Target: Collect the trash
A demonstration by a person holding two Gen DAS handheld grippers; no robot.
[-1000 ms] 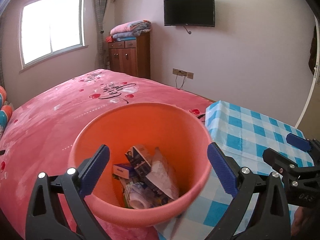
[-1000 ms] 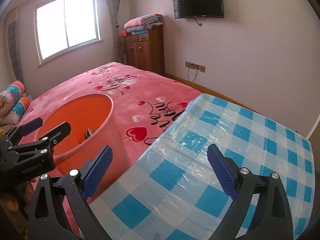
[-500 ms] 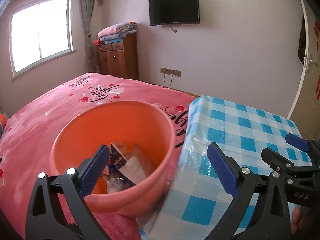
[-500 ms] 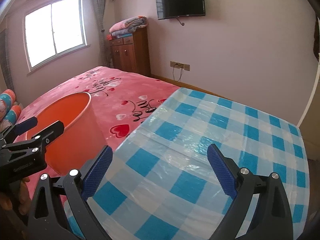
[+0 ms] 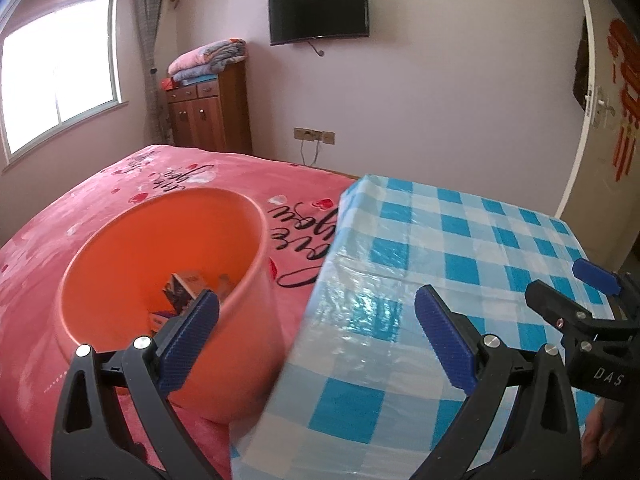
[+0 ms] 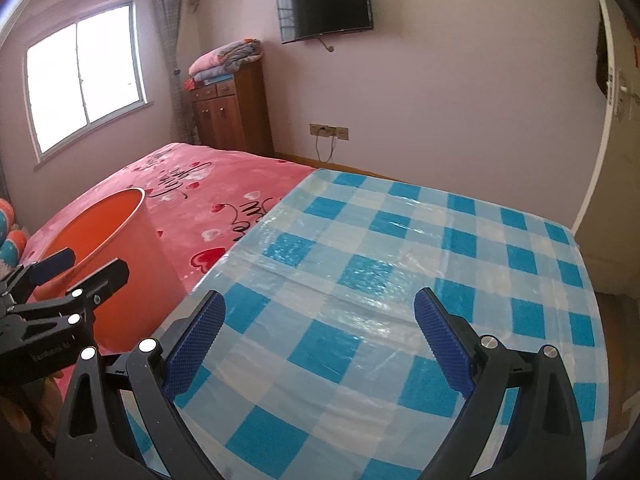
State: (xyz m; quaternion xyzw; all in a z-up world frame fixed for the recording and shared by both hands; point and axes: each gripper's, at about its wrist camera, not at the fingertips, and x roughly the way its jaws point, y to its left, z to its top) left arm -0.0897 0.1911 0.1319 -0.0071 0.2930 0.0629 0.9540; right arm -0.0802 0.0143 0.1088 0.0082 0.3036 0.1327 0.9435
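Observation:
An orange plastic bin stands beside the pink bed, just left of the table; it also shows in the right wrist view. Inside it lie small boxes and wrappers. My left gripper is open and empty, above the gap between bin and table. My right gripper is open and empty, over the blue-and-white checked tablecloth. The right gripper shows at the right edge of the left wrist view, and the left gripper shows at the left edge of the right wrist view.
A pink bed with heart print lies behind the bin. A wooden cabinet with folded blankets stands against the far wall, under a wall-mounted TV. A window is at left, a door at right.
Both grippers have swung to the right: the bin has slid left in both views and the checked table fills more of each. Both stay open and empty.

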